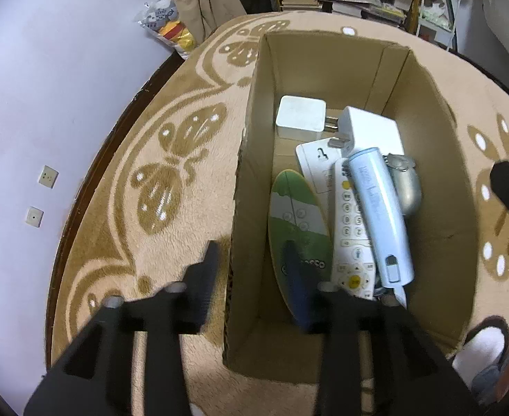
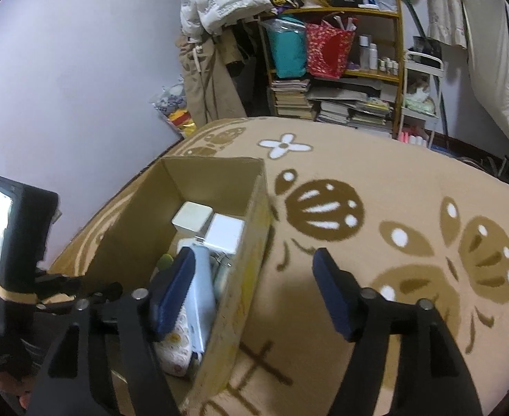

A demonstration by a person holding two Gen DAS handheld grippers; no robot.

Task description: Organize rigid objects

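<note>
Both grippers, left (image 1: pixel 251 256) and right (image 2: pixel 254 274), gape empty over the corrugated cardboard box (image 1: pixel 428 145) (smooth plastic oddments inside).

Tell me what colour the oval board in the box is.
The oval board is green with a white band across the middle and a tan rim; it shows best in the left wrist view.

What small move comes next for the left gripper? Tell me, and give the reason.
Probably close the left gripper on the near left wall of the cardboard box. Its jaws stand open astride that wall, one finger outside over the rug, one inside above the green board. No loose objects show on the rug, so gripping the box to move it seems the likely step.
</note>
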